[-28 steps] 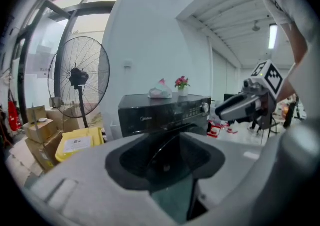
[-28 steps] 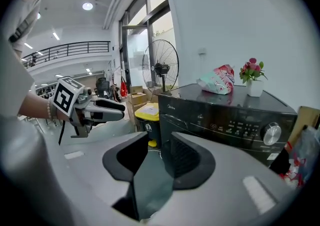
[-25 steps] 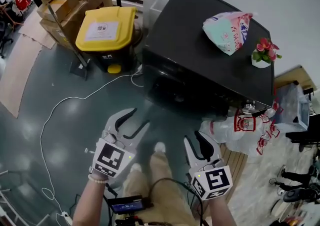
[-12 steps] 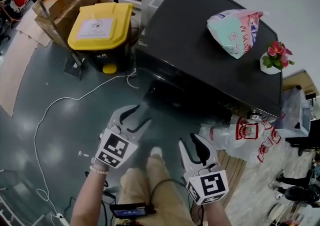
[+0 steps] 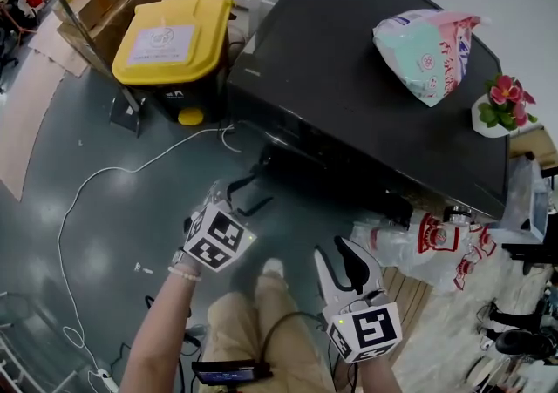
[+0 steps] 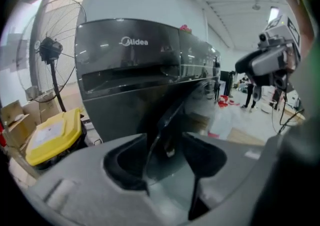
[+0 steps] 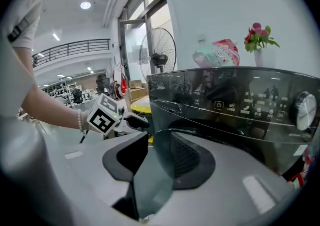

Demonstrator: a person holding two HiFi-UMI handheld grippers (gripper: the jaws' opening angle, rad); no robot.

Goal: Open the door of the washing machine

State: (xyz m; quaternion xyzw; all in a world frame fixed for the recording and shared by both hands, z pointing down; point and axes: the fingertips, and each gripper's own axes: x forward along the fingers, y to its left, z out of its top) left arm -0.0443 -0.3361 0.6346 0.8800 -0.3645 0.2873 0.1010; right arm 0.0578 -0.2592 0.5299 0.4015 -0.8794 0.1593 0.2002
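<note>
Lower now, left claw (image 5: 251, 194), opening and empty, nears the washing machine (image 5: 349, 95) front edge; right claw (image 5: 342, 262) released, farther back.

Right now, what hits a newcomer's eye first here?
The big black washing machine fills the upper right of the head view, with a pastel bag and a pot of pink flowers on its top. A yellow-lidded bin stands at its left. Below, the left tongs reach toward the machine's front, jaws opening and empty; the right tongs hang back, open.
</note>
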